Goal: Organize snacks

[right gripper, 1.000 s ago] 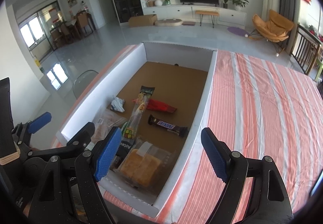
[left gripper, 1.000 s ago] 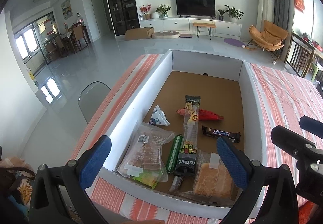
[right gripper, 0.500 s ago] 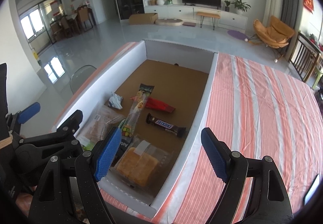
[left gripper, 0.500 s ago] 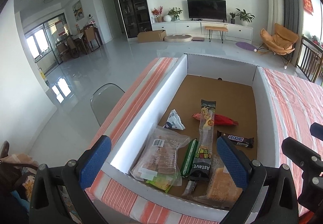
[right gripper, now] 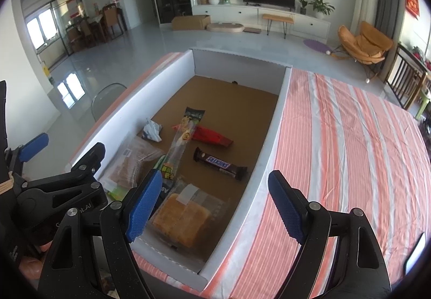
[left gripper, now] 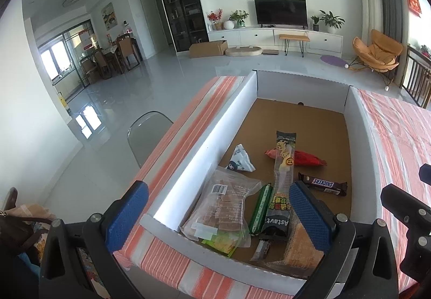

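Bread pack (left gripper: 299,248) is lying partly hidden behind left gripper (left gripper: 218,215) | both grippers are hovering above box (right gripper: 272,121), fingers spread wide, gripping nothing | right gripper (right gripper: 215,203).

Both grippers, left gripper (left gripper: 218,215) and right gripper (right gripper: 218,203), are black plastic with silver screws and blue textured pads (right gripper: 144,203).

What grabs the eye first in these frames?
The box, white-walled with a brown floor, sits on a striped tablecloth with snacks piled at its near end. A Snickers lies alone by the right wall, and a long packet lies across a red one. Both the left gripper and the right gripper hover open and empty at the near edge.
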### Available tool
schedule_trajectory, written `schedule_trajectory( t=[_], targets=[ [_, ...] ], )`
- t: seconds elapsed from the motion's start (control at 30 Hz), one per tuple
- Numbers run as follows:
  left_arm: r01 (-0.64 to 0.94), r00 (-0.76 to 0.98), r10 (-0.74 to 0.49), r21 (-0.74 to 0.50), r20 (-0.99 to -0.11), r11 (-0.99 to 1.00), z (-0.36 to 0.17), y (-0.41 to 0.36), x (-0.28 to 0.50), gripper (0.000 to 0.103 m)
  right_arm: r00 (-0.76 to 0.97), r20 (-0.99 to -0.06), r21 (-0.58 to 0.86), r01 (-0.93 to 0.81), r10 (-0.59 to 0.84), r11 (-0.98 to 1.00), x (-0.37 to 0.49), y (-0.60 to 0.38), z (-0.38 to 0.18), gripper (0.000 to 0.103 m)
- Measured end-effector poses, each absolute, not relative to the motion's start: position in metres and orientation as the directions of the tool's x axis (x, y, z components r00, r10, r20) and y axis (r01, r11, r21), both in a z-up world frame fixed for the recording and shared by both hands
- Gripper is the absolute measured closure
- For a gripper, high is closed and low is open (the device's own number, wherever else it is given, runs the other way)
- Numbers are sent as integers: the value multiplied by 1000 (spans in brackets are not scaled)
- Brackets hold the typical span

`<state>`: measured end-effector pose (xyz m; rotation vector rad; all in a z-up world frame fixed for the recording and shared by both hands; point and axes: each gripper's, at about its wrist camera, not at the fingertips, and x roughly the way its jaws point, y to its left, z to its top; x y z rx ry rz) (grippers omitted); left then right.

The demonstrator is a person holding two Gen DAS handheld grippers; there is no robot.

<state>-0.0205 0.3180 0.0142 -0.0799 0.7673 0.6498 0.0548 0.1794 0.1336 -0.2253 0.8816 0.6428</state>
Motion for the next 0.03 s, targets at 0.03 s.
schedule_trajectory(
  t=[0.03],
  targets=[
    [-569, 536, 514, 163, -670, 806, 14, 318, -21, 0, 461, -777, 73, -609, 428, 790, 54, 180, 133, 19]
  ],
)
